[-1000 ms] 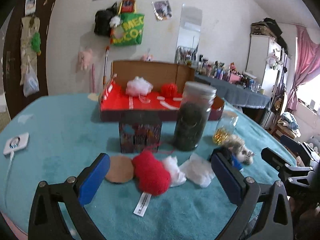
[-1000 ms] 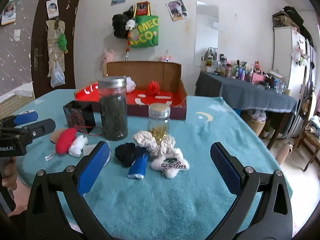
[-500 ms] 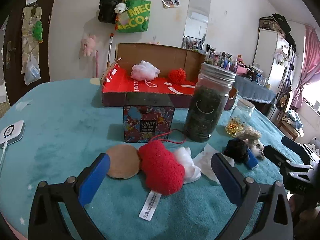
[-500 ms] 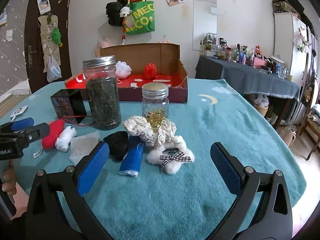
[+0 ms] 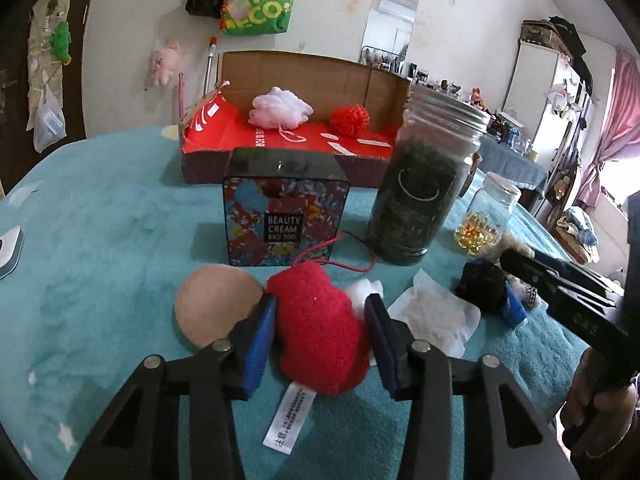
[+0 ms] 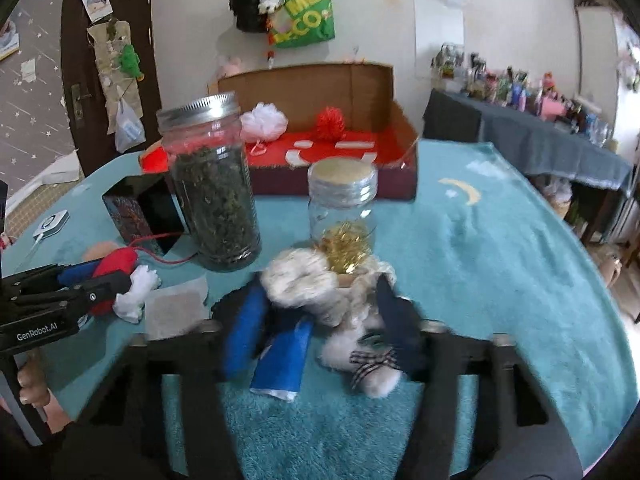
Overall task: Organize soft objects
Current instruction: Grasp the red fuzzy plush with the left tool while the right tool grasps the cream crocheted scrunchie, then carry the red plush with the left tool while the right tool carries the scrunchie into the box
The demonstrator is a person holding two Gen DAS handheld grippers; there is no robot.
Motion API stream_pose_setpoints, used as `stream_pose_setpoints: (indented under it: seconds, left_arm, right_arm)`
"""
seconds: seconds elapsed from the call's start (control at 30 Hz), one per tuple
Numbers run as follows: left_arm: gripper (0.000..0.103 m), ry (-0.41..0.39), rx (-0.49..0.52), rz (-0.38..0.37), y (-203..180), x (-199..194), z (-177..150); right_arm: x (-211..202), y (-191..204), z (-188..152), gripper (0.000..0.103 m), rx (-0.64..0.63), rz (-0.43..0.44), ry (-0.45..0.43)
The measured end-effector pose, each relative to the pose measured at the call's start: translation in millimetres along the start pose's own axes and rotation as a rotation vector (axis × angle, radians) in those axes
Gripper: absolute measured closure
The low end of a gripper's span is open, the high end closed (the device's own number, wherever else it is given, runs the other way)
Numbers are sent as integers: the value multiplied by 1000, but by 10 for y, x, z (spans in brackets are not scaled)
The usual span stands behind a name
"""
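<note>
A red knitted toy point(image 5: 320, 320) with a white label lies on the teal table cloth. My left gripper point(image 5: 320, 308) has its closing blue pads against both of the toy's sides. It shows in the right wrist view too, as the left gripper point(image 6: 92, 284). My right gripper point(image 6: 316, 304) is blurred and its jaws are closing. A cream lace scrunchie point(image 6: 304, 284), a blue cloth roll point(image 6: 284, 356) and a white fluffy bow piece point(image 6: 360, 360) lie between the fingers, not clearly pinched. The open cardboard box point(image 5: 304, 76) behind holds a white puff point(image 5: 280, 110) and a red pompom point(image 5: 349, 119).
A Beauty Cream box point(image 5: 286, 220), a tall jar of dark leaves point(image 5: 420, 200) and a small glass jar point(image 5: 486, 220) stand between the soft things and the cardboard box. A tan round pad point(image 5: 216, 304), a white tissue point(image 5: 436, 316) and a black soft item point(image 5: 480, 284) lie nearby.
Both grippers came forward and down over the soft things. Their jaws narrowed from wide open, the left onto the red toy, the right around the cream scrunchie cluster.
</note>
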State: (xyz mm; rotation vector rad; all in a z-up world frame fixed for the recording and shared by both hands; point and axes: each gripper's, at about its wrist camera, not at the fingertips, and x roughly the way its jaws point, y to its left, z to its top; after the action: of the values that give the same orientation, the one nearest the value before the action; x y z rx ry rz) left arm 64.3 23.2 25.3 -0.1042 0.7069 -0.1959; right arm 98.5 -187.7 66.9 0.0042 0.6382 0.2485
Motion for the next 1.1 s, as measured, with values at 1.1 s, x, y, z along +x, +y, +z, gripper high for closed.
stream_pose_setpoints:
  seconds: [1.1]
  left_arm:
    - [60,-20,-49,-70,208,-309,255]
  right_arm:
    - [-370,-150,58,89,47,51,-109]
